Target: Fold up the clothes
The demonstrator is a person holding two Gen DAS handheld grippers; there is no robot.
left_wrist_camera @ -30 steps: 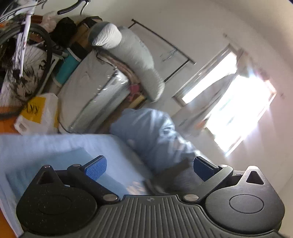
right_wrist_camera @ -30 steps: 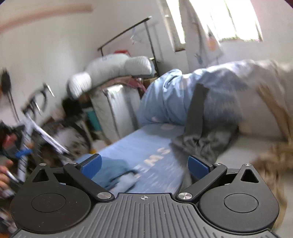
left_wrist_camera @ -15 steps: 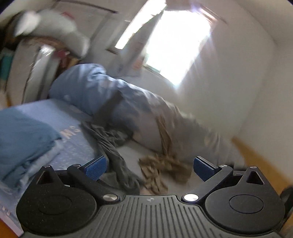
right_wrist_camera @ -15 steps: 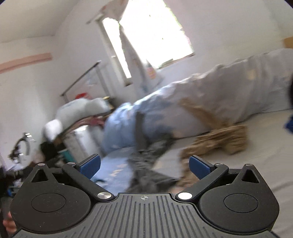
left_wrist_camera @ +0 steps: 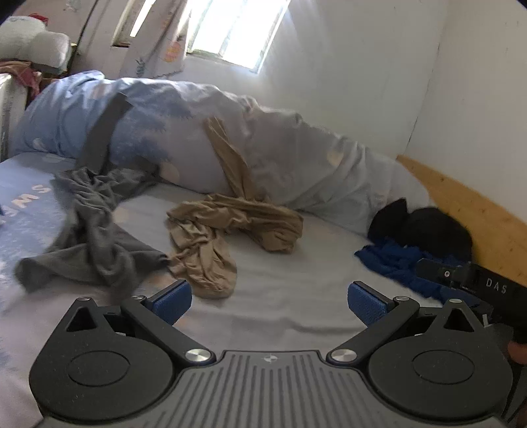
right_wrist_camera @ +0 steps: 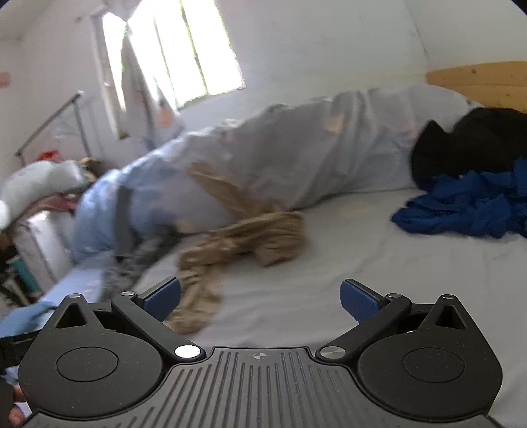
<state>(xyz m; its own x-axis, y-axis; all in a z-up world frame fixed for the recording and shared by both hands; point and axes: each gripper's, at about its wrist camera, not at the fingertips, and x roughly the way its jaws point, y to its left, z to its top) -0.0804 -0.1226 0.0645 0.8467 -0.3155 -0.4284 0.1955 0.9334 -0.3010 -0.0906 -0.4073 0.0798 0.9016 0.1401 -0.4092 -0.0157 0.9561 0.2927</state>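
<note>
Several crumpled clothes lie on the bed. A tan garment (left_wrist_camera: 227, 230) lies in the middle, just ahead of my left gripper (left_wrist_camera: 268, 301), which is open and empty. It also shows in the right wrist view (right_wrist_camera: 243, 243). A grey garment (left_wrist_camera: 92, 230) lies to its left. A dark blue garment (left_wrist_camera: 398, 263) and a black one (left_wrist_camera: 428, 227) lie at the right by the headboard; both show in the right wrist view, blue (right_wrist_camera: 467, 207) and black (right_wrist_camera: 474, 138). My right gripper (right_wrist_camera: 260, 299) is open and empty above the sheet.
A rolled light-blue duvet (left_wrist_camera: 184, 131) runs along the far side of the bed under the window (left_wrist_camera: 230, 29). A wooden headboard (left_wrist_camera: 467, 210) stands at the right. The right gripper's body (left_wrist_camera: 474, 283) shows at the left view's right edge. A mattress and clutter (right_wrist_camera: 33, 243) stand beyond the bed's foot.
Both grippers have swung right, from the room's clutter and the bed's foot toward the clothes and the headboard. Both stayed open and empty.
</note>
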